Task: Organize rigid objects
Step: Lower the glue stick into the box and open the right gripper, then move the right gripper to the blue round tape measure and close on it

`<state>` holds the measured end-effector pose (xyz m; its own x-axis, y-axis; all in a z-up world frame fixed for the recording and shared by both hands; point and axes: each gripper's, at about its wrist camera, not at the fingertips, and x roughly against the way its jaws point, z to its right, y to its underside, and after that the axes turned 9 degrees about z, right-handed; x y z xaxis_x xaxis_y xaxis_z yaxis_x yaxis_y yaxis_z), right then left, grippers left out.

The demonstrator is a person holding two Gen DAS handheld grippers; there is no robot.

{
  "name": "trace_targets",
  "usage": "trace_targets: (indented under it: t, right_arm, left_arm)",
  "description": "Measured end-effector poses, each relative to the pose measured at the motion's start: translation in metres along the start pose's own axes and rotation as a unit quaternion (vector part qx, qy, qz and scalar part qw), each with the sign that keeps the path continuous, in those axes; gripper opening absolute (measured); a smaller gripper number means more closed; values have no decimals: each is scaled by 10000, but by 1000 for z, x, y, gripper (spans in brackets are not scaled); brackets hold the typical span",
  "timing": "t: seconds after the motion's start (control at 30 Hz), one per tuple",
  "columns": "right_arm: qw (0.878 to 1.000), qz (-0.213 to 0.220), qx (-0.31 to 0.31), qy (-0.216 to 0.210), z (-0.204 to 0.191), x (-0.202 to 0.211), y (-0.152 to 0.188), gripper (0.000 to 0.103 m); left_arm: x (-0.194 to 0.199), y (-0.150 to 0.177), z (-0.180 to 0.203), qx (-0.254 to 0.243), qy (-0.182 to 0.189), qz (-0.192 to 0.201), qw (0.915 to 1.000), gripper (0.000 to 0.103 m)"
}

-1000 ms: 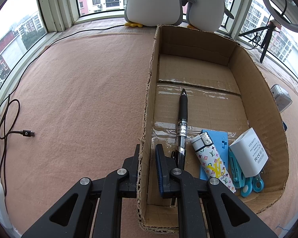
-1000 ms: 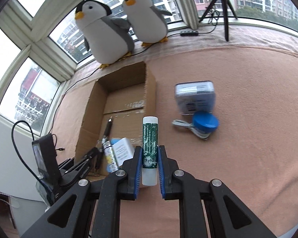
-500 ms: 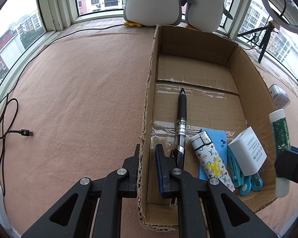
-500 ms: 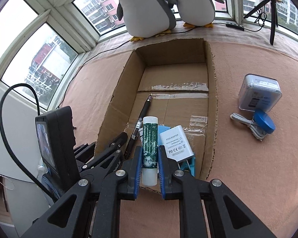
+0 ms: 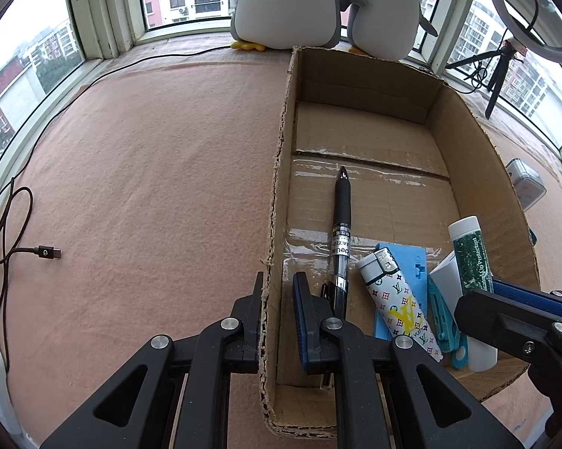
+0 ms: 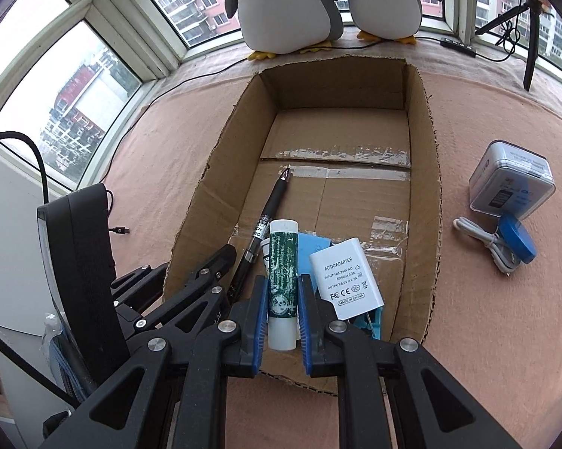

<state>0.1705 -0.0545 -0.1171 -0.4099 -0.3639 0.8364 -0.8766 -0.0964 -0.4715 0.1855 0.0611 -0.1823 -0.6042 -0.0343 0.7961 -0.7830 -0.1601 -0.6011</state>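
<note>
An open cardboard box (image 5: 479,172) lies on the pink cloth. My left gripper (image 5: 279,280) is shut on the box's left wall near its front corner. My right gripper (image 6: 282,284) is shut on a green-and-white lip balm tube (image 6: 282,273) and holds it, tilted, over the box's near right part. The tube (image 5: 468,254) hangs above the things lying inside: a black pen (image 5: 342,232), a patterned lighter (image 5: 397,299), a white AC adapter (image 6: 346,284), a blue flat piece (image 5: 404,262) and teal scissors (image 5: 445,318).
To the right of the box are a clear plastic case (image 6: 511,179) and a blue round case with a white cable (image 6: 516,241). Two plush penguins (image 5: 284,0) sit behind the box by the windows. A USB cable (image 5: 45,252) lies at the far left.
My right gripper carried the lip balm tube leftward from outside the box to above its near right part and sank a little. The left gripper and the box kept still.
</note>
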Motion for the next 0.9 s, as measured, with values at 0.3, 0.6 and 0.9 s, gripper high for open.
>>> trace_targets:
  t: [0.3,0.6,0.9]
  right_arm:
    - [10000,-3,31,3,0,1,1,16]
    - [9999,70,-94,-54,7,10,2,19]
    - [9983,374,-446,-87,40,44,2,27]
  left_arm:
    - [-1,0,1,5,1,2,10000,12]
    - [-1,0,1,7,9,7,10000,12]
    - [-1,0,1,3,9,7,10000,12]
